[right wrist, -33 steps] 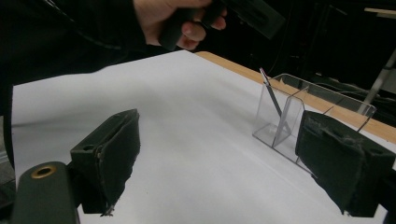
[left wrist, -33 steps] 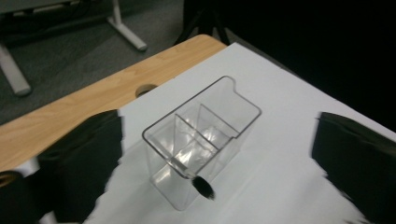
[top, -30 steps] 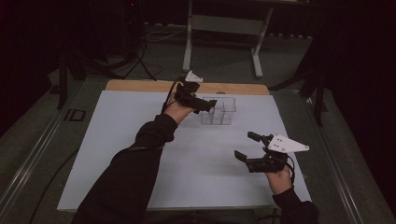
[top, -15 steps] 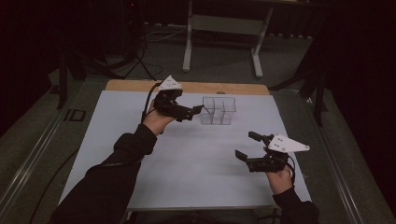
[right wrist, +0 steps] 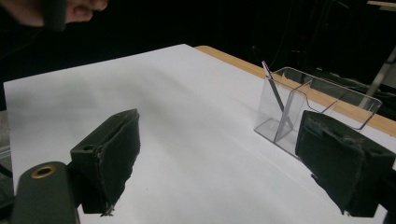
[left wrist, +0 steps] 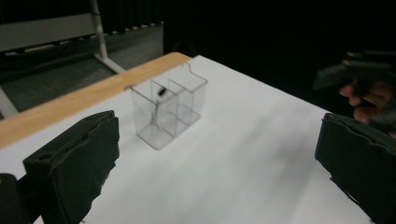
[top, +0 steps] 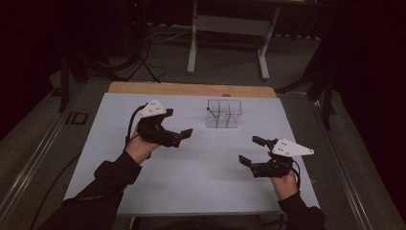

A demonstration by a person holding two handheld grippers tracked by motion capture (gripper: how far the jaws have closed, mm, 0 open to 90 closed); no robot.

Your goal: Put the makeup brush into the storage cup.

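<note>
Two grippers hover over the white table [top: 201,163], jaws spread and empty: left gripper [top: 184,136] mid-left, right gripper [top: 252,150] lower right. Upper centre stands a clear divided holder [top: 223,115] with a thin stick [right wrist: 275,95] inside.

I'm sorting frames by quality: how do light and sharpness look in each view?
High view: dim, dark surroundings, the white table evenly lit. Left gripper view: clear organizer fairly sharp, the jaws near the lens soft, the far hand blurred. Right gripper view: the table glares bright, background black.
</note>
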